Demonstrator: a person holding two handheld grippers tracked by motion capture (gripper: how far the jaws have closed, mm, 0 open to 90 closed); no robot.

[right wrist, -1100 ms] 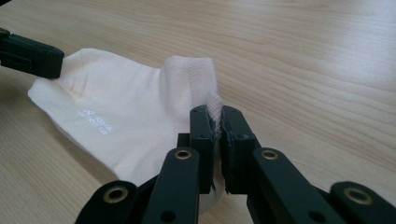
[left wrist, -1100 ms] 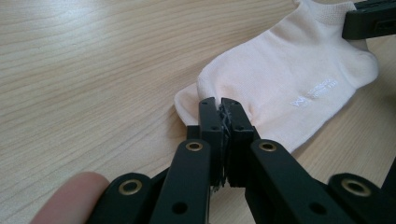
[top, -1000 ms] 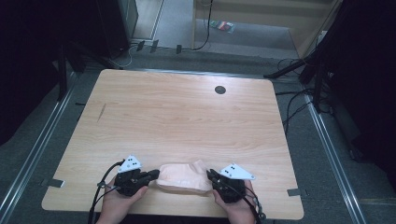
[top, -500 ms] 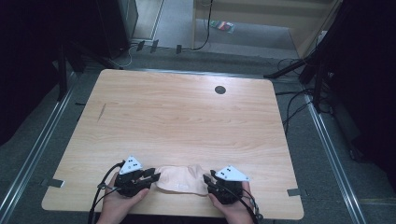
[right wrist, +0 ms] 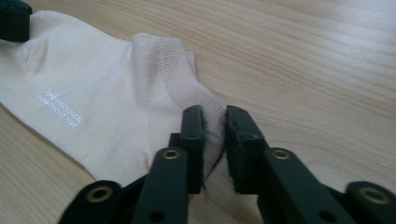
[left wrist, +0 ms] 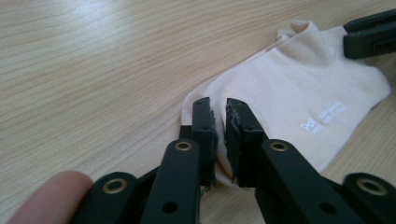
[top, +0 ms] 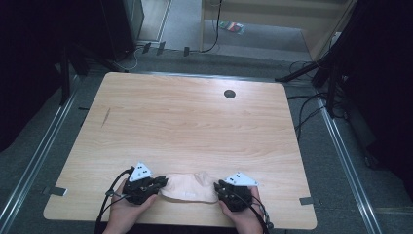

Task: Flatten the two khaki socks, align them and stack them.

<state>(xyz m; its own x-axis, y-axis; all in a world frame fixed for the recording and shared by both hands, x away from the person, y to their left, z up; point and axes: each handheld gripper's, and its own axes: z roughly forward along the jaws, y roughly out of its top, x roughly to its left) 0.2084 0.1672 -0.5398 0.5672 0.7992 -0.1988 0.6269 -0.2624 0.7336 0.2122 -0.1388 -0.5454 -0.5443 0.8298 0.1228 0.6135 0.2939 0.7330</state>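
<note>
A lab or studio: a bare wooden table (top: 195, 126) on carpet, ringed by cables (top: 311, 105) and dark stands (top: 336, 73).

Both hand-held grippers' jaws lately closing again on the sock (top: 189, 186), now flatter between them.

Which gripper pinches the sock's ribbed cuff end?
The right gripper: its fingers close on the ribbed band of the sock. The left gripper pinches the smooth opposite end.
</note>
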